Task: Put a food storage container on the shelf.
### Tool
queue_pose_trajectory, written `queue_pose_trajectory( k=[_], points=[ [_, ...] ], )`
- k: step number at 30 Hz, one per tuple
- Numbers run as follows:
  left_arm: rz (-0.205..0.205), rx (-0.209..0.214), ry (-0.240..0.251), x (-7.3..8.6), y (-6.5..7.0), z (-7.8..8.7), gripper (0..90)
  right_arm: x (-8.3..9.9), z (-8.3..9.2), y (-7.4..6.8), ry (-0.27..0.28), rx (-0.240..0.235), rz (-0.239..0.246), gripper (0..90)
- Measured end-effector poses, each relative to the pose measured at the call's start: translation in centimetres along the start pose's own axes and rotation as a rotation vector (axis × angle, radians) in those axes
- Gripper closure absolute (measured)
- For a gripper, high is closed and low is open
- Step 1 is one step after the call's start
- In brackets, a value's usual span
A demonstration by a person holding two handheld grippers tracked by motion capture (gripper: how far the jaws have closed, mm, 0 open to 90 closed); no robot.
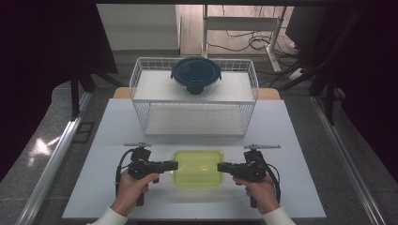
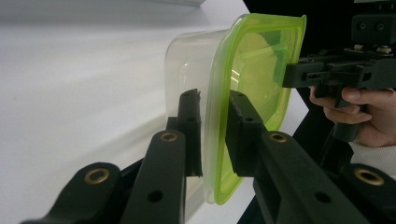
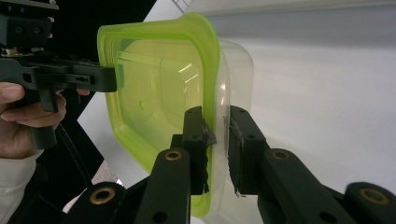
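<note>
Here your left gripper [image 1: 174, 165] pinches the left short edge of the green-lidded container [image 1: 197, 167], its two black jaws pressed on either side of the lime rim, as the left gripper view shows with the lid's lip caught between the pads [image 2: 240, 126]. Your right gripper [image 1: 220, 166] does the same at the opposite short edge, jaws nipped onto the rim. The container sits between your two hands [image 1: 133, 186] at the near middle of the white table [image 1: 108, 136], lid upward and level, its long axis running left to right from one gripper to the other. Its clear body [image 2: 187, 60] looks empty; through the translucent lid you see only the moulded ridges of the lid itself. Whether its base touches the table you cannot tell from the high view, though a soft green shadow lies just under it. Farther out, well apart from the container and straight behind it, stands a white wire rack [image 1: 141, 84] with two shelves. On its upper shelf rests a round glass bowl with a dark blue lid [image 1: 195, 72], clipped shut, contents hidden. The lower shelf [image 1: 195, 120] faces you with its open side. Nothing lies on the table between the container and the rack.
</note>
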State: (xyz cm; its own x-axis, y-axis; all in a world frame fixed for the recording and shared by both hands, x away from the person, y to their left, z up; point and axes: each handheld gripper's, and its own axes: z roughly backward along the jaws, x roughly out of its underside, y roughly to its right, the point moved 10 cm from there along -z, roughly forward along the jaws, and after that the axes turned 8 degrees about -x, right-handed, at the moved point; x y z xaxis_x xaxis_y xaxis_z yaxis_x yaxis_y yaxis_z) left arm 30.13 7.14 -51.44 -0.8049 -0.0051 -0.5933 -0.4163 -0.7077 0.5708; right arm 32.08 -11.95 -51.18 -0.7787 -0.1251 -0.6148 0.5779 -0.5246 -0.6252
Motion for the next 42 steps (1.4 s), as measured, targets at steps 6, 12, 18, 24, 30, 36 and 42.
queue_pose_trajectory(
  k=[6,12,18,24,30,36,42],
  points=[
    [-0.033,-0.001,0.035,-1.2,1.1,1.4,77.1,-1.2,0.7,-1.3,0.023,-0.003,0.042,77.5],
    [-0.060,-0.002,0.067,-2.9,2.0,2.6,77.2,-3.0,1.6,-2.5,0.060,-0.014,0.087,77.4],
    [-0.078,-0.009,0.084,-4.9,2.8,3.5,77.1,-5.0,2.2,-3.4,0.076,-0.012,0.115,77.5],
    [-0.077,-0.013,0.095,-5.9,3.2,3.8,77.1,-6.2,2.6,-3.7,0.080,-0.007,0.119,77.6],
    [-0.083,0.003,0.101,-7.1,3.8,4.2,77.1,-7.4,3.2,-4.2,0.092,-0.003,0.131,77.5],
    [-0.094,0.011,0.115,-8.5,4.0,4.8,77.1,-8.6,3.7,-4.9,0.109,0.001,0.138,77.5],
    [-0.100,0.005,0.131,-10.0,4.3,5.7,77.1,-10.1,3.8,-5.5,0.116,-0.004,0.142,77.5]
  ],
)
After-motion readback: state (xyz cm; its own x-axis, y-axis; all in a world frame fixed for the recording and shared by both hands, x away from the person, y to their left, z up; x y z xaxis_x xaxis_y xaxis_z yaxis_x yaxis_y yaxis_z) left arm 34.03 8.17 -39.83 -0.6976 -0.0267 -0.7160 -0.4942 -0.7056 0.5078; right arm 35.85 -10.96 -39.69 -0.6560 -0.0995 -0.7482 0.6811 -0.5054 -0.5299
